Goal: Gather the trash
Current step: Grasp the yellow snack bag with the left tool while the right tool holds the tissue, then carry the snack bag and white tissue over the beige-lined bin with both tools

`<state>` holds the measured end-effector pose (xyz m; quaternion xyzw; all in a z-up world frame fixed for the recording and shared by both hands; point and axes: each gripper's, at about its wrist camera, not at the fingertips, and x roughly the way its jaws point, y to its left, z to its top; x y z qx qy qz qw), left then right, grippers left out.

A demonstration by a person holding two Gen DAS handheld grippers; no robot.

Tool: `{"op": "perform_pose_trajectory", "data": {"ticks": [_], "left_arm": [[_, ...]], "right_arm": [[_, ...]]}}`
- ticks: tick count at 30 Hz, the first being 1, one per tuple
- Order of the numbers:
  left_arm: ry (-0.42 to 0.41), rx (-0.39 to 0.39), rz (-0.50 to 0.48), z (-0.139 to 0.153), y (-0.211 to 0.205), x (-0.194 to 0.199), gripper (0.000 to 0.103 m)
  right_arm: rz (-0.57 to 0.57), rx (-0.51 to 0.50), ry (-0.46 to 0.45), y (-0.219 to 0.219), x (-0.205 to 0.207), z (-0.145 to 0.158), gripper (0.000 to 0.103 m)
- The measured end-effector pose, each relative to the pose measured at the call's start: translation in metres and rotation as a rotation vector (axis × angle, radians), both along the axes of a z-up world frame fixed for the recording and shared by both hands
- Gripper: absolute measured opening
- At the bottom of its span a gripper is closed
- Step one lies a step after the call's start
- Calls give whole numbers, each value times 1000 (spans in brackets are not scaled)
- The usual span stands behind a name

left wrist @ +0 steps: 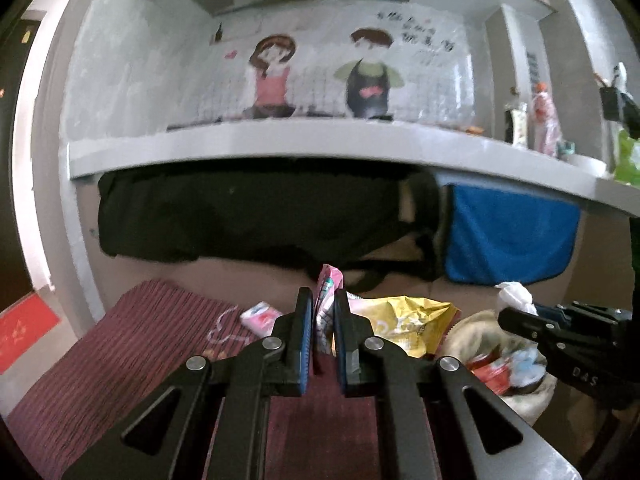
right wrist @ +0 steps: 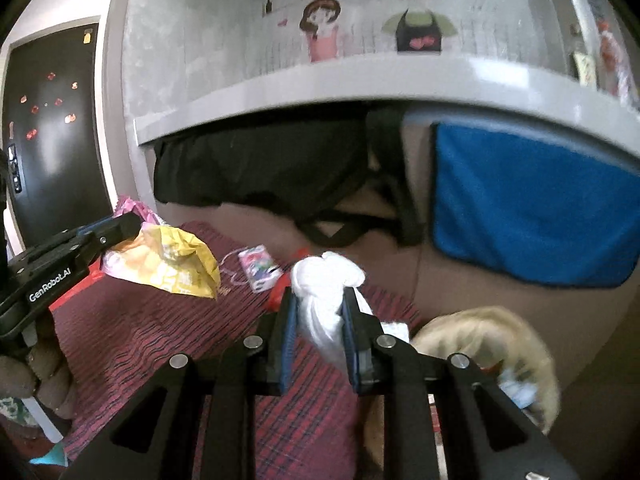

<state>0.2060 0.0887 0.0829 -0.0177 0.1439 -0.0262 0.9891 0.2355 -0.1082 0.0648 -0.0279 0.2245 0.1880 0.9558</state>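
Observation:
My left gripper [left wrist: 322, 300] is shut on a pink snack wrapper [left wrist: 329, 280] and holds it above the dark red mat [left wrist: 120, 360]. A yellow chip bag [left wrist: 408, 320] hangs against it, also seen in the right wrist view [right wrist: 176, 264]. My right gripper [right wrist: 320, 300] is shut on a crumpled white tissue [right wrist: 326, 280], just left of a cream fabric basket [right wrist: 492, 332] that holds red and white scraps. The right gripper shows in the left wrist view [left wrist: 516, 320] beside the basket [left wrist: 476, 328].
A small pink packet [left wrist: 260, 318] with a thin white cord lies on the mat; it also shows in the right wrist view [right wrist: 258, 266]. A grey shelf [left wrist: 280, 144] overhangs black cloth [left wrist: 240, 216] and a blue cloth [left wrist: 508, 240]. A red scrap [right wrist: 280, 290] lies near the tissue.

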Motion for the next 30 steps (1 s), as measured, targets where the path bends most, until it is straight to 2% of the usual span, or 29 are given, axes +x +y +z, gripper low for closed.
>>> {"op": "perform_pose_trajectory", "data": {"ticks": [6, 11, 16, 22, 30], "left_arm": [[-50, -15, -80, 17, -40, -2, 10], [-56, -16, -145, 15, -79, 6, 10], [-23, -3, -206, 5, -117, 23, 10], [10, 20, -246, -10, -150, 39, 10], [58, 25, -262, -32, -173, 55, 10]], "right_arm": [[-62, 8, -57, -39, -13, 19, 19], [-105, 38, -69, -71, -15, 25, 19], [-145, 38, -90, -96, -13, 26, 19], [-184, 44, -72, -125, -3, 15, 19], [-215, 67, -32, -153, 3, -6, 19]]}}
